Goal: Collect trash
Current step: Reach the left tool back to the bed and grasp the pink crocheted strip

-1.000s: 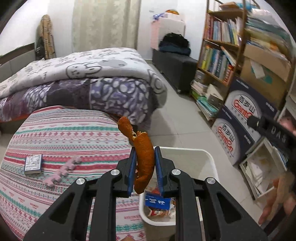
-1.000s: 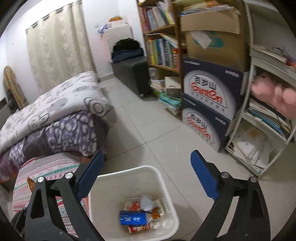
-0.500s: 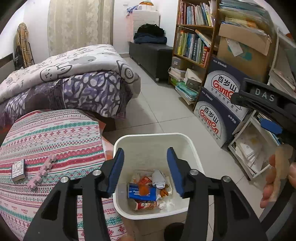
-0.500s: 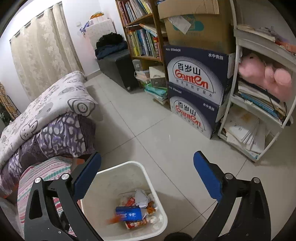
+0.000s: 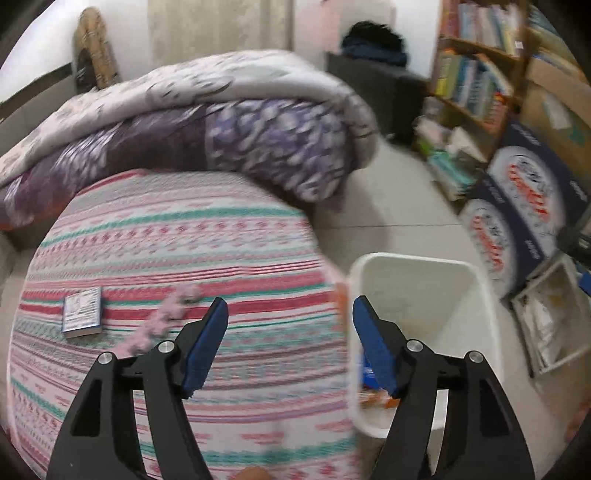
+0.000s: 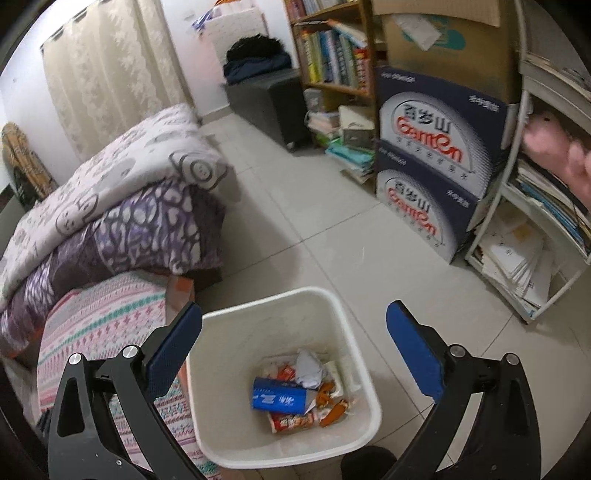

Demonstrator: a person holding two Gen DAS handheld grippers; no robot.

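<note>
Pale floor tiles (image 6: 332,236) run through a bedroom, with a cream curtain (image 6: 110,74) on the far wall. At the left, two folded quilts (image 6: 122,206) are stacked, a grey-white one over a purple one. In front of them lies a striped cover (image 5: 177,251) in pink, red and teal bands, and on it I count one small blue-and-white box (image 5: 83,312) and one pink knobbly strip (image 5: 162,321) just beside it; motion blur keeps me from saying more about either.

My left gripper (image 5: 290,338) hangs over the right edge of that cover with its jaws spread and nothing between them. Just right of the cover stands one white bin (image 6: 365,398) on the tiles. Its trash lies at the bottom: one blue carton (image 6: 279,400), one crumpled white paper (image 6: 308,369), orange peel pieces (image 6: 332,411) and a red wrapper (image 6: 291,421), all touching in one heap.

My right gripper (image 6: 295,350) hovers above the bin, jaws wide apart and empty.

Further right, two dark blue printed cartons (image 6: 439,158) are stacked one on the other against a wooden bookshelf (image 6: 332,55) full of books, with a brown cardboard box (image 6: 439,33) on top. At the far right, a white rack (image 6: 517,221) holds papers and one pink plush toy (image 6: 554,147).
</note>
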